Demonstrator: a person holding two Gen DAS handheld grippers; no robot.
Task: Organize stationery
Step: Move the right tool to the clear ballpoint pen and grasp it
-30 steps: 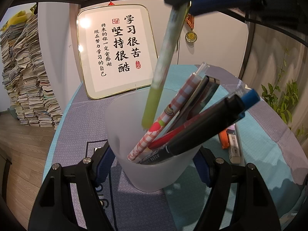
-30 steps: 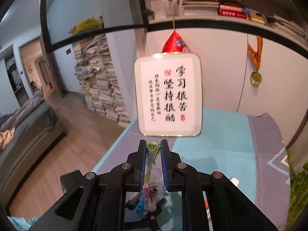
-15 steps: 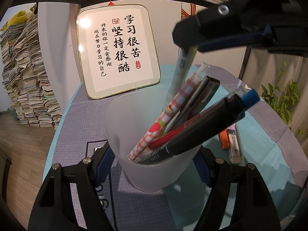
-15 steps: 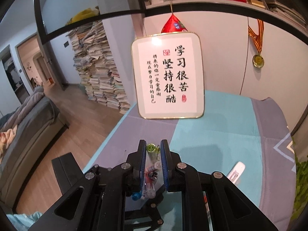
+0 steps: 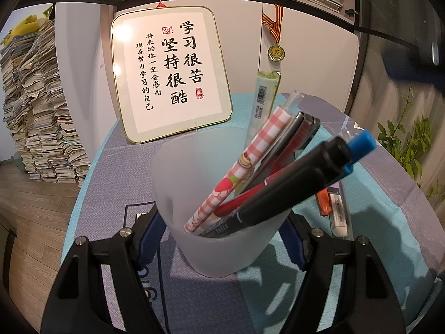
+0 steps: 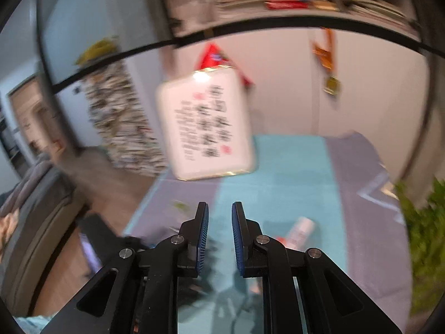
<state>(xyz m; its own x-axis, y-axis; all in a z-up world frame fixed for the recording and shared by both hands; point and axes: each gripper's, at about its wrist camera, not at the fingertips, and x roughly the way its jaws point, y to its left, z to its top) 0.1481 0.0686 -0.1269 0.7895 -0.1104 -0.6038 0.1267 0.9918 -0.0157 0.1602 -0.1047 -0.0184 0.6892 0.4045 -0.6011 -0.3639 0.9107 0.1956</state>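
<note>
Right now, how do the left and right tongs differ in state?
The left tongs are shut on the frosted cup of pens; the right tongs are open and hold nothing. The left view is sharp, so the left tongs look steady; the right view is smeared by motion. Both are over the teal-and-grey cloth.

L gripper (image 5: pixel 222 239) clamped, R gripper (image 6: pixel 219 236) (blurred) apart.
</note>
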